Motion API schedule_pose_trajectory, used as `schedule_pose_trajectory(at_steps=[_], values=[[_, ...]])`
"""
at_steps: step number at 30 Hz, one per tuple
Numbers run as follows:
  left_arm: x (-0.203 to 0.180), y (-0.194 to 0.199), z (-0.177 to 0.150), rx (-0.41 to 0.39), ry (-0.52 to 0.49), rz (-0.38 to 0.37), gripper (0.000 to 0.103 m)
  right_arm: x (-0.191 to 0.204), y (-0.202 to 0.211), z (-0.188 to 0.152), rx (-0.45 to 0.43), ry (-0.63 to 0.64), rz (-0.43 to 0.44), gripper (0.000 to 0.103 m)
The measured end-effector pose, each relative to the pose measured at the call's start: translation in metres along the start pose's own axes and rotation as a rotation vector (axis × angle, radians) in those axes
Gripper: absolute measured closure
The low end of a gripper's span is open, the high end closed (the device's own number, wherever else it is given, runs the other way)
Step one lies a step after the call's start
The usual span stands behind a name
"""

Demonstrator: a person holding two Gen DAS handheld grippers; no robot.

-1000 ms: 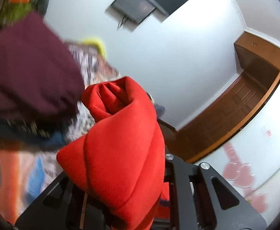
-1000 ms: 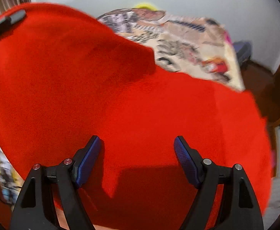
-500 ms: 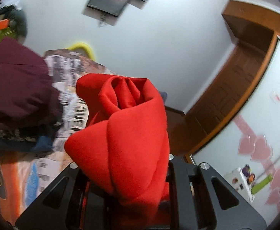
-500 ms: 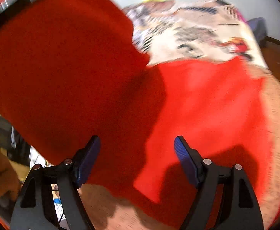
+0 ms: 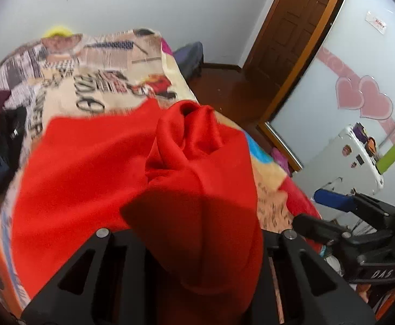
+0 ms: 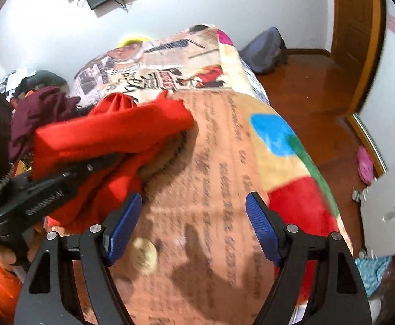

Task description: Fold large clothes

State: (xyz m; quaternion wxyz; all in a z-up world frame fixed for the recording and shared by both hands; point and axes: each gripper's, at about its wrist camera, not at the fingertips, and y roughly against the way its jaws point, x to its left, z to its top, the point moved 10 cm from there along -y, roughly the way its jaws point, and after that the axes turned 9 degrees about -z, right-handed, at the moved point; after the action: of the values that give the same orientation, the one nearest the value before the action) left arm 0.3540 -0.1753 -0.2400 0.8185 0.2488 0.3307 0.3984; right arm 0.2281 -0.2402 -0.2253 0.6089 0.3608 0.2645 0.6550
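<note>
A large red garment (image 5: 94, 168) hangs from my left gripper (image 5: 197, 246), which is shut on a bunched fold of it; the cloth hides the fingertips. The rest of it trails down onto the printed bed cover (image 5: 102, 81). In the right wrist view the red garment (image 6: 111, 132) lies folded over at the left, held by the left gripper (image 6: 97, 165). My right gripper (image 6: 192, 227) is open and empty above the bed cover (image 6: 224, 162), its blue pads (image 6: 123, 223) clear of the cloth. It also shows at the right of the left wrist view (image 5: 330, 199).
A pile of dark maroon clothes (image 6: 38, 113) lies on the bed's left side. A wooden door (image 5: 286, 27) and wooden floor (image 6: 313, 89) lie beyond the bed. A white case (image 5: 341, 162) stands at the right. A pink slipper (image 6: 365, 162) lies on the floor.
The left gripper has tipped down toward the bed with the red garment, which now partly rests on the cover. The garment has left the right gripper's front; the right gripper stays open.
</note>
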Motion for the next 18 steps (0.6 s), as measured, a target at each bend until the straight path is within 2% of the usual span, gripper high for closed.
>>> schedule_pose_trajectory(at_steps=[1,3,6,10,16,18], values=[[-0.002,0.003,-0.003,-0.006,-0.007,0.007,0.084,-0.001,-0.001,-0.003,0.003,-0.003,-0.001,0.027],[-0.007,0.01,-0.009,0.001,-0.03,0.005,0.069,-0.003,0.007,-0.007,0.003,-0.007,0.004,0.027],[-0.016,0.021,-0.016,0.034,-0.036,-0.04,0.054,-0.008,0.015,0.0,-0.015,-0.001,0.013,0.027],[-0.017,0.039,-0.019,0.048,-0.031,-0.047,0.052,0.009,0.04,0.014,-0.078,0.036,0.039,0.027],[0.0,0.083,-0.008,-0.032,-0.052,-0.003,0.05,0.049,0.054,0.04,-0.149,0.112,0.09,0.027],[0.009,0.096,-0.003,-0.059,-0.054,0.012,0.044,0.062,0.053,0.046,-0.159,0.134,0.102,0.027]])
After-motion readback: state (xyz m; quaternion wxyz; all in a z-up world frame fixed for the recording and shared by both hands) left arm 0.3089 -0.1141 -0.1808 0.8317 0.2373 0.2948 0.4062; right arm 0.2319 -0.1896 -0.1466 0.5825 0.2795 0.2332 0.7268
